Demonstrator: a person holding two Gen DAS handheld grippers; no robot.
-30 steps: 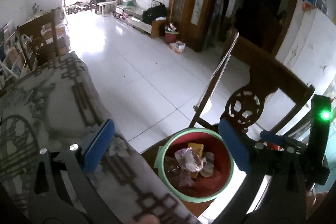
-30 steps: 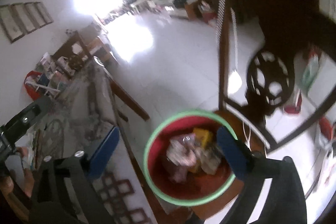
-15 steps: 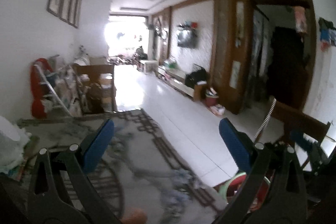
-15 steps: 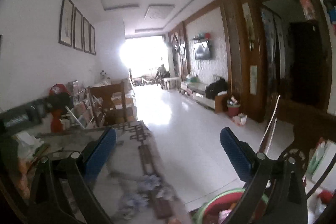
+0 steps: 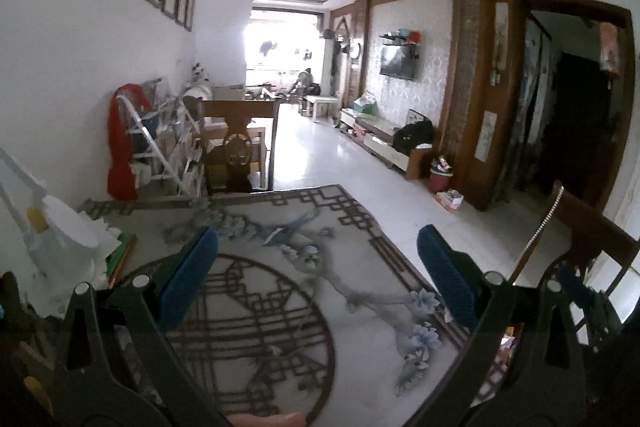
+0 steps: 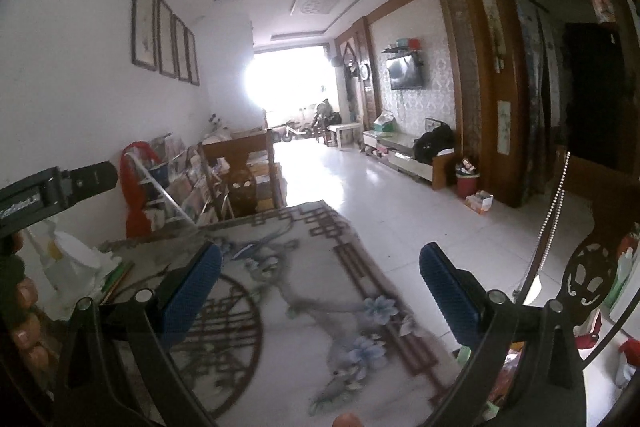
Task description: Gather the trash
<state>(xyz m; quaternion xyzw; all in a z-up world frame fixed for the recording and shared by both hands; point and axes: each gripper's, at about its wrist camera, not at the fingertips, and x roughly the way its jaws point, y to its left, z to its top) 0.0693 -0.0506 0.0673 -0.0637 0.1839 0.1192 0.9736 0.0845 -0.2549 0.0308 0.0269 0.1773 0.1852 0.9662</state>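
Left wrist view: the left tongs (image 5: 318, 273) are spread wide with nothing between the blue pads (image 5: 188, 279); they hang level over the patterned counter (image 5: 304, 343), facing down the long room; no loose trash shows on the counter ahead of them; a heap of white paper and bags (image 5: 64, 259) lies at the counter's left edge, off to the left of the tongs and nearest this hand, though whether it is trash I cannot tell; the chair back (image 5: 592, 259) stands low on the right.

Right wrist view: the right tongs (image 6: 320, 281) are also spread and empty, above the same counter; the other tool (image 6: 56, 189) crosses the left edge, with fingers (image 6: 26, 311) below it; a sliver of green rim (image 6: 464, 353) and bright scraps show under the right pad, likely the bin, down to the right of the tongs and nearer this hand; its contents are mostly hidden; a small red bin (image 6: 467, 183) stands far off by the wall, stuffed to the top.
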